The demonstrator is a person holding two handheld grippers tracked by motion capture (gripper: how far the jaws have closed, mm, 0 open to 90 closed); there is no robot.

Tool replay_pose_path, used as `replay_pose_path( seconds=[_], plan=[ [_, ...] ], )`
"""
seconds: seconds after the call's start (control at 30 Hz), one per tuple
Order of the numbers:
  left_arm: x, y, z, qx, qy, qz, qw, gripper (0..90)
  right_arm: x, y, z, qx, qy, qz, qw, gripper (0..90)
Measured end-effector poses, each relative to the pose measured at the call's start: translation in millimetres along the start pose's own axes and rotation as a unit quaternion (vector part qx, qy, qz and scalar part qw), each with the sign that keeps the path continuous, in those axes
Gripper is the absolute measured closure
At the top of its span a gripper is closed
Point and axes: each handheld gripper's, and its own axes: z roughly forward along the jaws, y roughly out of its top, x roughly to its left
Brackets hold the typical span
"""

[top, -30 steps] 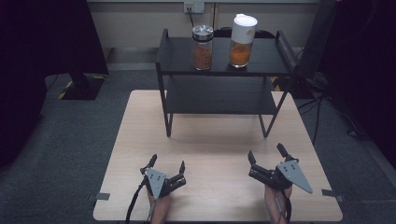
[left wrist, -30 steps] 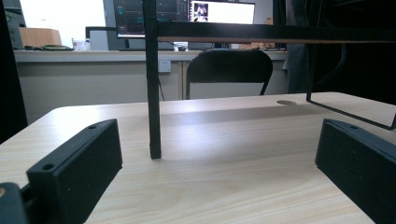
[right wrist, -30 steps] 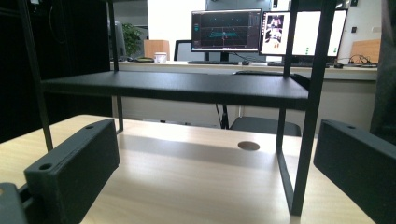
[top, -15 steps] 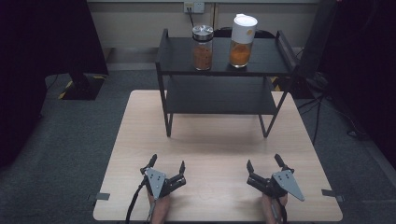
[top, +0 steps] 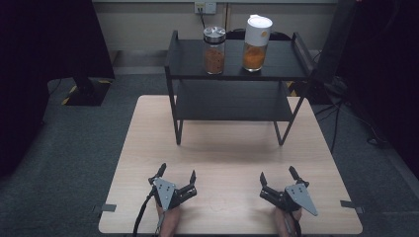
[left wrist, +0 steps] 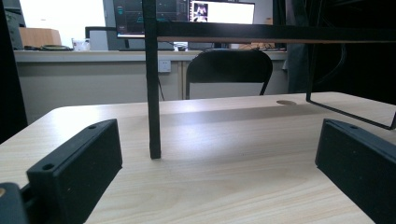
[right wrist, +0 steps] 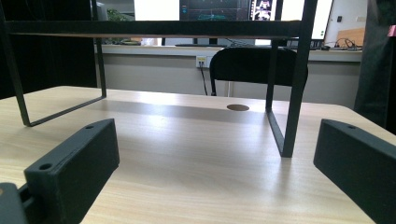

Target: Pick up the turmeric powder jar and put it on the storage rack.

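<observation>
Two grippers rest at the tabletop's near edge, jaws apart and empty: left gripper [top: 177, 178], right gripper [top: 277, 177]. The right has turned slightly since a second ago, probably readying its reach toward the shelf [top: 192, 61] jars.

Rack [left wrist: 152, 84] top cut by frame edge; jar [top: 214, 44] contents too small to identify.

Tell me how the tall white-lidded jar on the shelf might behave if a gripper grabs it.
The white-lidded jar looks tall and narrow, so a push near the top could tip it. Its clear wall seems smooth and may be slippery. The orange filling reaches about halfway up, so it is probably bottom-heavy.
</observation>
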Motion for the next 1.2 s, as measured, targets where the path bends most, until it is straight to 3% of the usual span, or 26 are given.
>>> replay_pose_path(
  seconds=[0.23,1.2],
  plan=[
    [0.0,-0.1,0.0,0.0,0.0,0.0,1.0,0.0,1.9,-4.6,-2.8,-0.012,-0.008,0.008,0.9999,0.0],
    [-0.1,-0.1,-0.1,0.0,0.0,0.0,1.0,0.0,4.1,-4.5,-3.0,-0.011,-0.014,0.009,0.9998,0.0]
  ],
)
